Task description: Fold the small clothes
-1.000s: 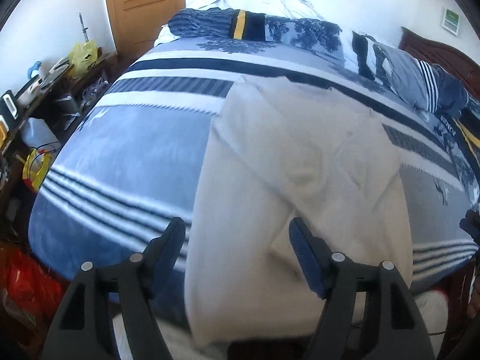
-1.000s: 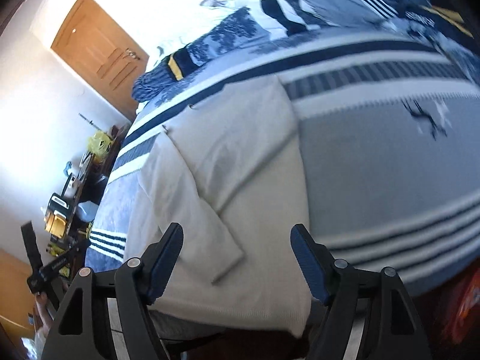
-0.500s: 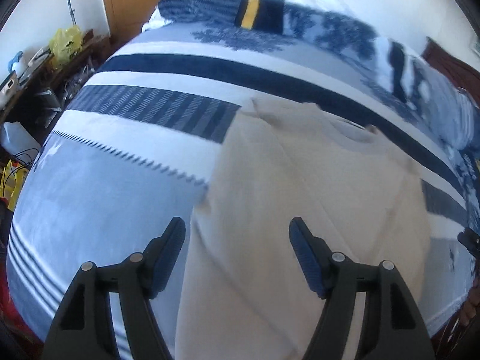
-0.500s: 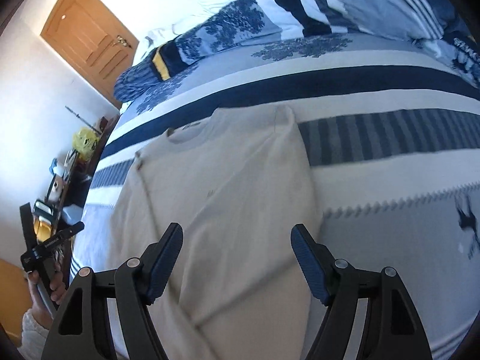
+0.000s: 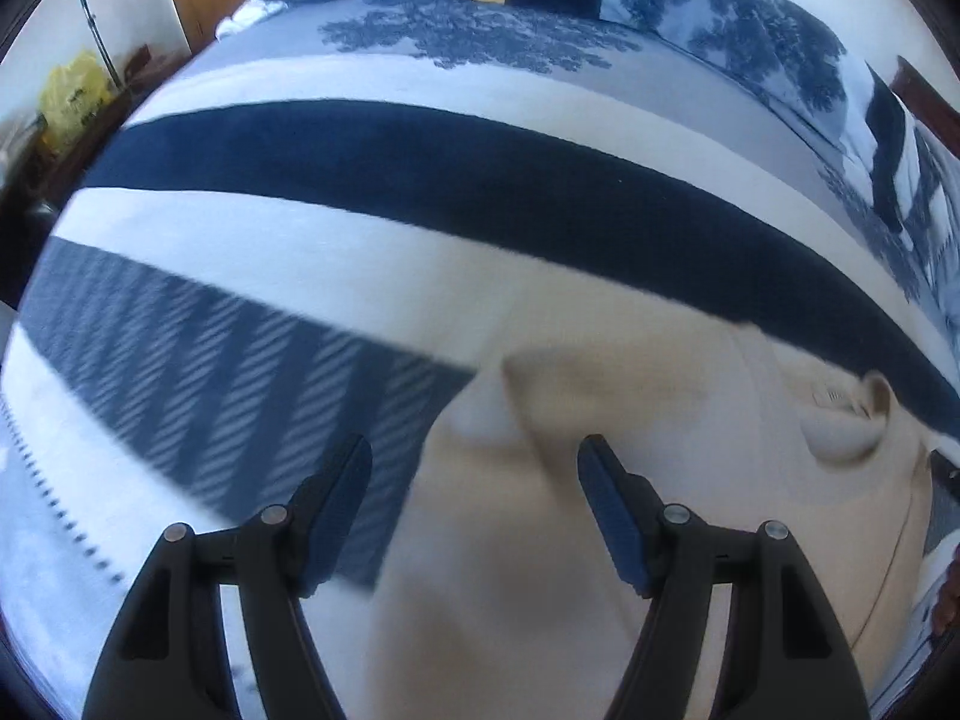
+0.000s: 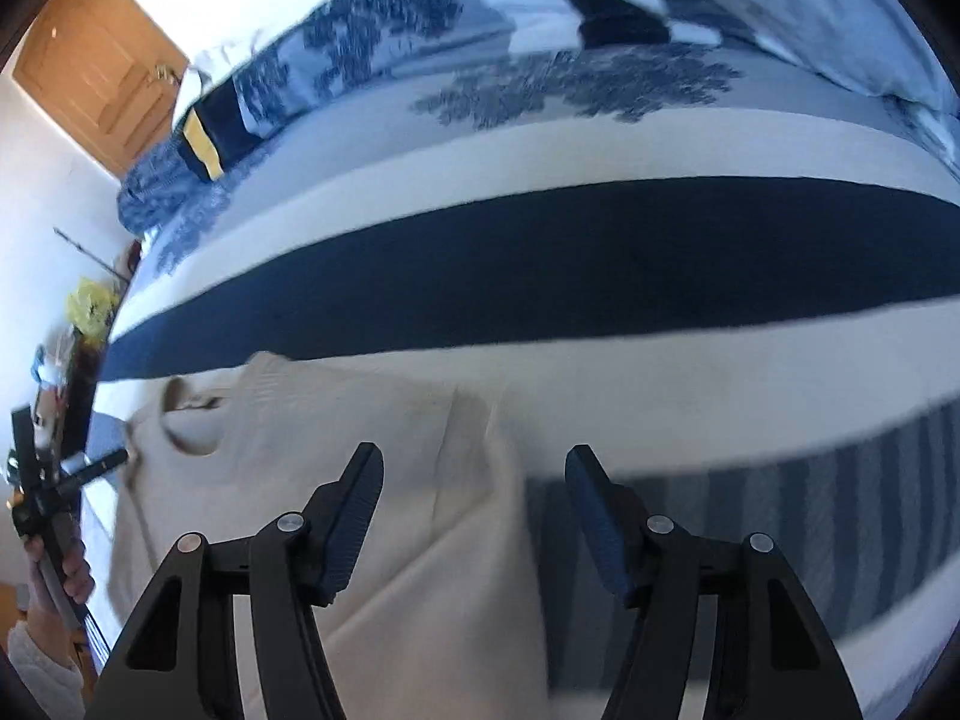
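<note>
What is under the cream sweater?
The cream sweater lies flat on the striped blue and white bedspread. The stripes run under its edges. Whatever else may sit beneath the sweater is covered, so it cannot be seen.

Both claws moved from sweater (image 5: 600,540) hem to shoulders, narrowing slightly, empty.
</note>
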Tool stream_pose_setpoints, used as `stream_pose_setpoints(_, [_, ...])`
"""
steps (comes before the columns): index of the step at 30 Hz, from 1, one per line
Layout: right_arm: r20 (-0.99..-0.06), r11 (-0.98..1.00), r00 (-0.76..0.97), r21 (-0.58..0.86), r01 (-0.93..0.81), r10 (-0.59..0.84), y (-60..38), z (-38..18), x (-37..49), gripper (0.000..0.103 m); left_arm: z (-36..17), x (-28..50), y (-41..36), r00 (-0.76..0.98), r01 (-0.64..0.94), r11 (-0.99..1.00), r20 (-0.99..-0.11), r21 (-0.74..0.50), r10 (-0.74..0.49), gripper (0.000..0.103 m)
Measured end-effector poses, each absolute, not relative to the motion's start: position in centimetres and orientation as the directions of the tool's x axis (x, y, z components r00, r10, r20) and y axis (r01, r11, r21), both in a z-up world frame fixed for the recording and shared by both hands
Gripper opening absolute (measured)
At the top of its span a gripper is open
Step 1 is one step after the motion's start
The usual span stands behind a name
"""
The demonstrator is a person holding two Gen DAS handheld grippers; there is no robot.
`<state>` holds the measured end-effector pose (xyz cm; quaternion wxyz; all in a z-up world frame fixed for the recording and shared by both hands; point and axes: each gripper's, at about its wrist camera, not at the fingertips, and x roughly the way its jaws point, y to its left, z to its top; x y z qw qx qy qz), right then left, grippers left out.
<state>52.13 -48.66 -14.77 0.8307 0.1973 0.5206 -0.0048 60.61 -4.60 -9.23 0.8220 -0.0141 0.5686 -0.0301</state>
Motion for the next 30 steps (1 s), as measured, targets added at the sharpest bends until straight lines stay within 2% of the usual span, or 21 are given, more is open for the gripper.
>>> stream_pose_setpoints(1, [-0.874, 0.924, 0.446, 0.315, 0.217, 0.193, -48.6, -15.3, 52.7, 0.067, -9.8, 61.4, -4.9, 0.345, 0.031, 0.999, -0.938, -0.038, -0.046, 0.064])
stream_pose_setpoints(2, [-0.877, 0.922, 0.438, 0.317, 0.222, 0.196, -48.6, -16.1, 53.4, 0.065, -10.1, 61.6, -5.1, 0.338, 0.033, 0.999, -0.940, -0.031, -0.041, 0.056])
stream_pose_setpoints(4, [-0.879, 0.931, 0.437, 0.302, 0.208, 0.187, -47.9, -16.6, 54.2, 0.052, -10.4, 62.3, -5.5, 0.346, 0.020, 0.999, -0.938, -0.029, -0.034, 0.041])
stream_pose_setpoints(5, [-0.882, 0.939, 0.442, 0.277, 0.202, 0.165, -47.4, -16.5, 54.3, 0.045, -10.1, 62.4, -5.7, 0.358, 0.022, 0.999, -0.933, -0.036, -0.041, 0.015])
stream_pose_setpoints(6, [-0.888, 0.950, 0.435, 0.252, 0.186, 0.150, -46.7, -16.4, 54.4, 0.020, -9.9, 62.3, -5.8, 0.357, 0.026, 0.999, -0.933, -0.040, -0.046, 0.005])
stream_pose_setpoints(7, [-0.899, 0.959, 0.423, 0.211, 0.188, 0.114, -46.1, -16.3, 54.4, 0.010, -9.5, 62.2, -6.0, 0.362, 0.026, 0.999, -0.931, -0.033, -0.040, 0.005])
stream_pose_setpoints(9, [-0.902, 0.968, 0.426, 0.161, 0.193, 0.065, -45.6, -15.4, 54.2, 0.005, -8.2, 61.5, -5.8, 0.397, 0.045, 0.999, -0.917, -0.026, -0.041, 0.004])
stream_pose_setpoints(14, [-0.838, 0.961, 0.539, 0.210, 0.178, 0.084, -45.8, -9.7, 49.4, 0.004, -2.3, 56.5, -3.7, 0.454, 0.088, 0.991, -0.882, -0.098, -0.128, 0.004])
stream_pose_setpoints(19, [-0.767, 0.954, 0.624, 0.276, 0.117, 0.146, -44.8, -2.8, 39.3, 0.004, 4.9, 44.5, 0.8, 0.523, 0.126, 0.975, -0.823, -0.181, -0.221, 0.004])
stream_pose_setpoints(22, [-0.729, 0.947, 0.662, 0.309, 0.086, 0.177, -43.6, 0.4, 31.3, 0.004, 7.6, 36.4, 2.8, 0.567, 0.133, 0.974, -0.792, -0.182, -0.225, 0.004])
stream_pose_setpoints(24, [-0.704, 0.930, 0.679, 0.358, 0.083, 0.210, -42.8, 1.3, 26.0, 0.004, 7.9, 31.4, 3.7, 0.579, 0.129, 0.973, -0.782, -0.192, -0.231, 0.004])
stream_pose_setpoints(27, [-0.693, 0.907, 0.687, 0.404, 0.117, 0.219, -41.0, 0.1, 18.2, 0.004, 4.9, 24.0, 4.7, 0.547, 0.107, 0.981, -0.814, -0.163, -0.195, 0.004])
stream_pose_setpoints(30, [-0.734, 0.927, 0.670, 0.321, 0.194, 0.114, -38.1, -4.7, 11.7, 0.004, -1.1, 18.9, 5.4, 0.465, 0.054, 0.986, -0.870, -0.155, -0.162, 0.004])
